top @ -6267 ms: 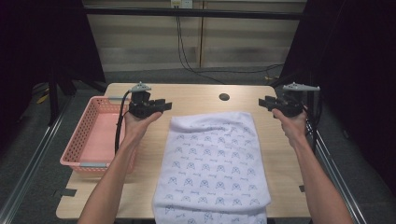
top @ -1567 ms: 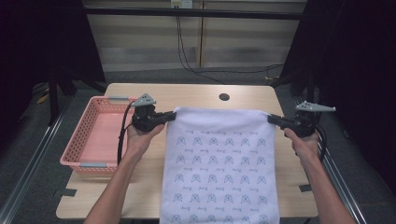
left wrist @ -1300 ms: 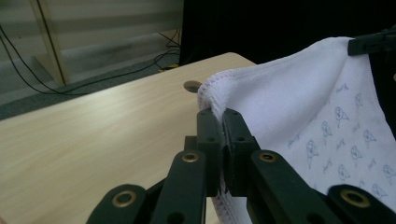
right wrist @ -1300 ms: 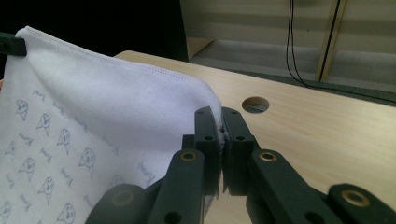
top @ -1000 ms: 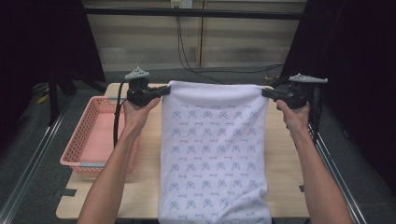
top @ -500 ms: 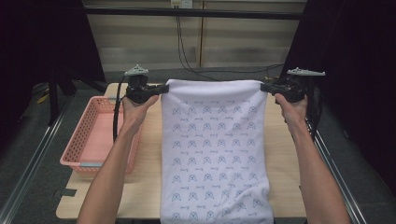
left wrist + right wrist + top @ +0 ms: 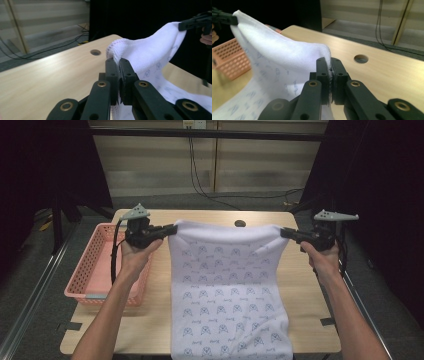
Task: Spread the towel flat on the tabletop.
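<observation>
A: Starting left of the towel point(image 7: 230, 290): pink basket point(image 7: 95, 270) on the table point(image 7: 310, 285), at its left edge. Basket's near end is partly behind the person's left forearm; what lies in it I cannot make out.

B: Next rightward?

A: Left gripper point(image 7: 172, 228), just left of the towel's far left corner. Jaws pinched together on that corner. The left gripper view confirms it: left gripper point(image 7: 119, 65) with the hemmed edge squeezed between both pads, hardly a gap.

B: The towel itself?

A: White, small dark repeated print, held up by its two far corners above the table. Top edge sags slightly between them. It drapes down toward the person; the near end runs off the bottom of the high view, so where it ends is cut off. Print is too small to read.

B: Beyond it?

A: A round hole point(image 7: 240, 223) in the tabletop, just past the towel's top edge. How much table lies under the cloth is hidden.

B: Right end?

A: Right gripper point(image 7: 284, 233) at the towel's far right corner, jaws closed tight on the cloth. In its own view, right gripper point(image 7: 331, 65) nips the corner between the pads; the basket there is a blur behind the towel.
</observation>
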Motion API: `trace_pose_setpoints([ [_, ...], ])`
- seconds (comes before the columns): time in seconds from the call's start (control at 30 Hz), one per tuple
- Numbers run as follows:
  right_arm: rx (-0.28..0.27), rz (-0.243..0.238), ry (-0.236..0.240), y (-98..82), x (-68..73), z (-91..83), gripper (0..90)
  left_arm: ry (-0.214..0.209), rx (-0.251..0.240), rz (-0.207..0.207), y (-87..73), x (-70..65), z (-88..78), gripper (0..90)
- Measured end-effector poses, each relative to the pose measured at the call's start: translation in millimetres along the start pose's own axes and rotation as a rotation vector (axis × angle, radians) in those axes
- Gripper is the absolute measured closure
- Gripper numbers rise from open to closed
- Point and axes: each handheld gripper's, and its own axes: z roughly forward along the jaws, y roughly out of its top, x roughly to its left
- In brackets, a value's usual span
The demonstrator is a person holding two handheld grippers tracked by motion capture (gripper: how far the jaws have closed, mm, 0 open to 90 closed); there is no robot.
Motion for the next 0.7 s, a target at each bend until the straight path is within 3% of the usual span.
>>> trace_pose_setpoints([
  [0.1, 0.024, -0.015, 0.02, -16.5, 14.0, -13.2, 86.5, -0.025, 0.031, -0.009, -15.8, -15.7, -7.8, 87.2],
  [0.17, 0.037, -0.02, 0.031, -31.3, 23.0, -19.9, 86.5, -0.058, 0.02, 0.003, -28.1, -32.6, -14.3, 87.2],
  [0.27, 0.076, -0.016, 0.056, -61.6, 35.8, -27.4, 86.5, -0.07, 0.067, 0.02, -50.9, -53.9, -18.9, 87.2],
  [0.37, 0.111, 0.0, 0.076, -92.9, 45.2, -33.1, 86.5, -0.08, 0.131, 0.001, -75.4, -66.5, -21.8, 87.1],
  [0.53, 0.198, 0.008, 0.076, -133.5, 56.6, -45.6, 86.5, -0.067, 0.258, -0.019, -118.7, -70.8, -27.2, 87.1],
  [0.6, 0.226, 0.019, 0.082, -147.1, 58.4, -47.2, 86.5, -0.081, 0.313, -0.062, -136.7, -72.1, -28.3, 87.1],
  [0.7, 0.298, 0.02, 0.085, -169.0, 61.1, -40.3, 86.4, -0.101, 0.393, -0.081, -157.1, -78.9, -23.8, 86.9],
])
